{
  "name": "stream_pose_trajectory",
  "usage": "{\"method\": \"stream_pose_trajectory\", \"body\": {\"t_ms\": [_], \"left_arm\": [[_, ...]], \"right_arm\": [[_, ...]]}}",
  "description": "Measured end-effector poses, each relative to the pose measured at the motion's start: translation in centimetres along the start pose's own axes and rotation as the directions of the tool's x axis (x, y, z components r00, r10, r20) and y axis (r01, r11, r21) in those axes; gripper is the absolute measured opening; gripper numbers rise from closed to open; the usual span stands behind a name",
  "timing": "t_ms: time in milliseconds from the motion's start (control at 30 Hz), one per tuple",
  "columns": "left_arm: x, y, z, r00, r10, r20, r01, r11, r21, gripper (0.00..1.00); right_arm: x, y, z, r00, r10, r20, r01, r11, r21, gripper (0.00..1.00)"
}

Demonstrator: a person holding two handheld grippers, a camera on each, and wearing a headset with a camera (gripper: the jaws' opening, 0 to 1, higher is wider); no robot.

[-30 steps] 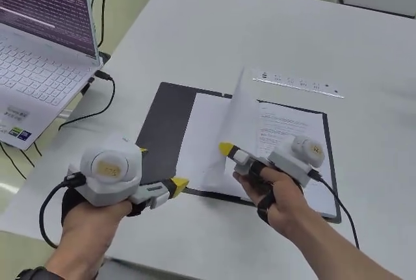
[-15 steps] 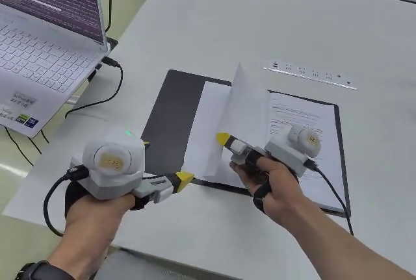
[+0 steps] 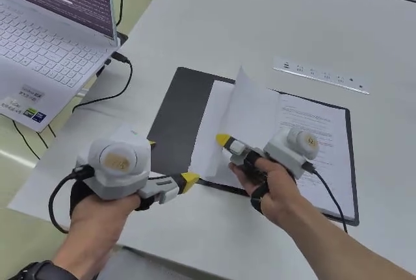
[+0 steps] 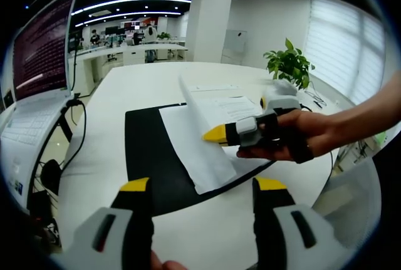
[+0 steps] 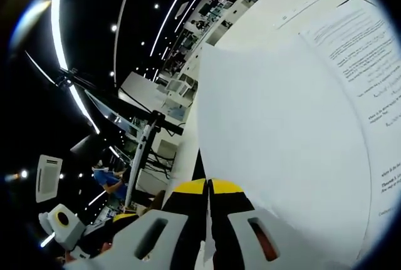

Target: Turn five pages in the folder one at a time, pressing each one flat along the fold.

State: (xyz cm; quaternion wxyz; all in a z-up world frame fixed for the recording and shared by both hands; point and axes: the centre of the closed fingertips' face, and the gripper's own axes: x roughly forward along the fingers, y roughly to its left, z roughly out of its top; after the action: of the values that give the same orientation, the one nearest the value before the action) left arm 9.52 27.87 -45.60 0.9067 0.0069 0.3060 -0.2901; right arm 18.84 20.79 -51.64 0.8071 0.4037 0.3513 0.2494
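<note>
Lifted page [image 3: 250, 114], upright at frame centre over the open folder [image 3: 172, 114]. My right gripper [image 3: 224, 141] is clamped on its lower edge. My left gripper [image 4: 203, 185], lower left, hangs with jaws apart and empty. Risk: the thin edge-pinch slips, or a sideways pull creases the sheet or tears it at the fold.

Folder [image 3: 172, 117] partly behind raised page [image 3: 250, 114].
</note>
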Motion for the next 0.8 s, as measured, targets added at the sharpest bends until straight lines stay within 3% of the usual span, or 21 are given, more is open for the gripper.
{"method": "stream_pose_trajectory", "body": {"t_ms": [367,667,800], "left_arm": [[-0.3,0.6,-0.1,0.9999,0.010,-0.002,-0.010,1.000,-0.004,0.63],[-0.6,1.0,-0.6,0.9998,0.015,-0.012,-0.015,1.000,-0.006,0.63],[-0.7,0.9,-0.7,0.9999,0.013,-0.011,-0.013,1.000,-0.012,0.63]], "right_arm": [[1.8,-0.5,-0.5,0.9999,-0.013,-0.008,0.014,0.998,0.056,0.01],[2.5,-1.2,-1.2,0.9985,-0.050,-0.023,0.051,0.998,0.043,0.07],[2.6,-1.0,-1.3,0.9987,-0.043,-0.026,0.044,0.998,0.033,0.08]]}}
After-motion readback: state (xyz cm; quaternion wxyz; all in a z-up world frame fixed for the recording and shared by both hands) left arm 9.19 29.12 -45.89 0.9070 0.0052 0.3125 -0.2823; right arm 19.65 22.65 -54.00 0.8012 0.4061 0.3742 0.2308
